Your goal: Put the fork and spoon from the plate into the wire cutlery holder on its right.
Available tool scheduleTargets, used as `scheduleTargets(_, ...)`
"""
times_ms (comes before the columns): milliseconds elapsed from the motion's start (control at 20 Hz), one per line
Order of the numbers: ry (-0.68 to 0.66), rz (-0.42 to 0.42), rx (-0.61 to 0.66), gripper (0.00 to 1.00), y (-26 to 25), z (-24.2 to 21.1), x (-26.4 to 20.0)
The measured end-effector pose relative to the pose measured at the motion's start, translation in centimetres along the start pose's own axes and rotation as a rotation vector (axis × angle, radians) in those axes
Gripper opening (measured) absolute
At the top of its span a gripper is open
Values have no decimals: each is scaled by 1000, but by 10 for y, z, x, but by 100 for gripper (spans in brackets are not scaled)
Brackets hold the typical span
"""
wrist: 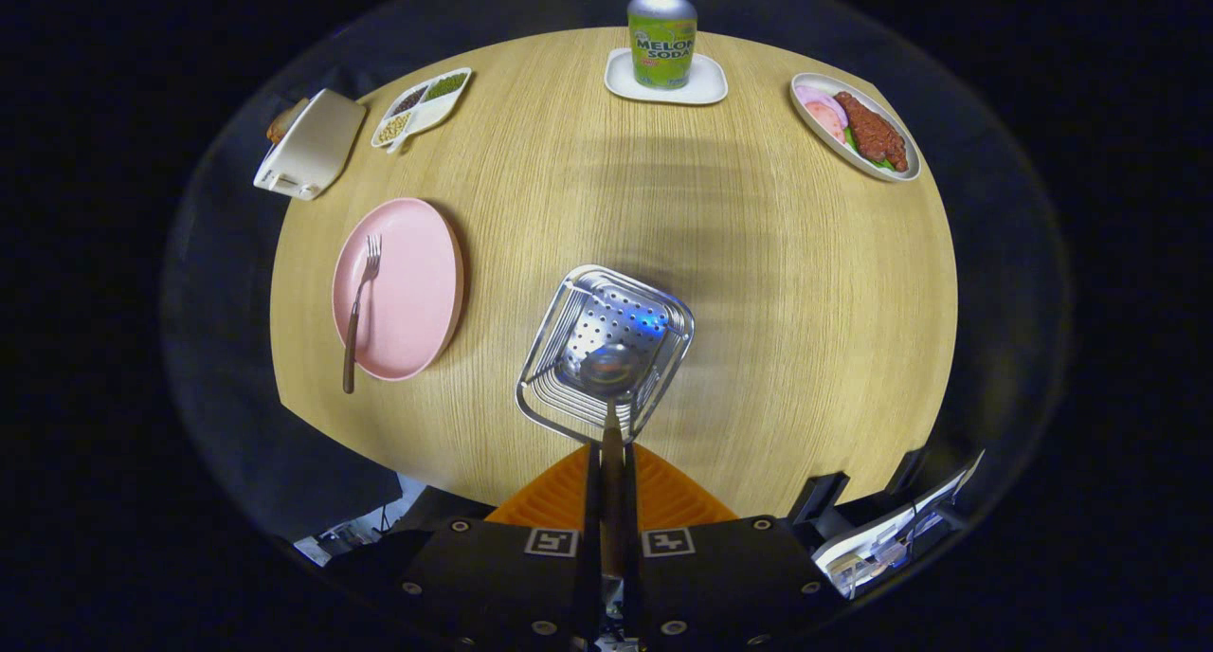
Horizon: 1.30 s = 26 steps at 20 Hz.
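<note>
My gripper (612, 462) is shut on the spoon's dark handle, which runs forward between the fingers. The spoon's bowl (608, 368) hangs inside the mouth of the wire cutlery holder (606, 349), a shiny square basket with a perforated bottom, seen from above just ahead of the fingers. To the holder's left lies the pink plate (407, 292). The fork (358, 311) rests along the plate's left side, tines pointing away from me and its dark handle sticking out over the near rim.
On the round wooden table (758, 301): a melon soda bottle (661, 34) on a white coaster at the far edge, a dish of meat (855, 126) far right, a divided snack dish (423, 105) and a white toaster (311, 145) far left.
</note>
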<state>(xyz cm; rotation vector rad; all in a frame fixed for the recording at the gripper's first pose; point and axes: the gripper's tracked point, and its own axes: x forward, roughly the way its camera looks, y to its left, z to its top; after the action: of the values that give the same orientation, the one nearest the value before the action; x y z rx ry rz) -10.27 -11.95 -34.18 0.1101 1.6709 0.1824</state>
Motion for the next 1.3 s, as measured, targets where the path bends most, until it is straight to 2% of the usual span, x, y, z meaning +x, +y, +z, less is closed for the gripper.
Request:
scheduleTargets(300,-153,-1,-33,12,1,27,-7)
scheduleTargets(650,-458,-129,-11,24,2,57,-30)
scheduleTargets(800,-605,-180,51,34,8,69,-50)
scheduleTargets(950,-736,-158,129,46,26,76,-73)
scheduleTargets(1000,-786,-153,144,55,31,79,-82)
scheduleTargets(1100,-946,-121,174,63,48,95,-101)
scheduleTargets(1250,-1108,-105,193,70,70,97,-126)
scheduleTargets(1300,-1154,-111,176,75,75,96,-135)
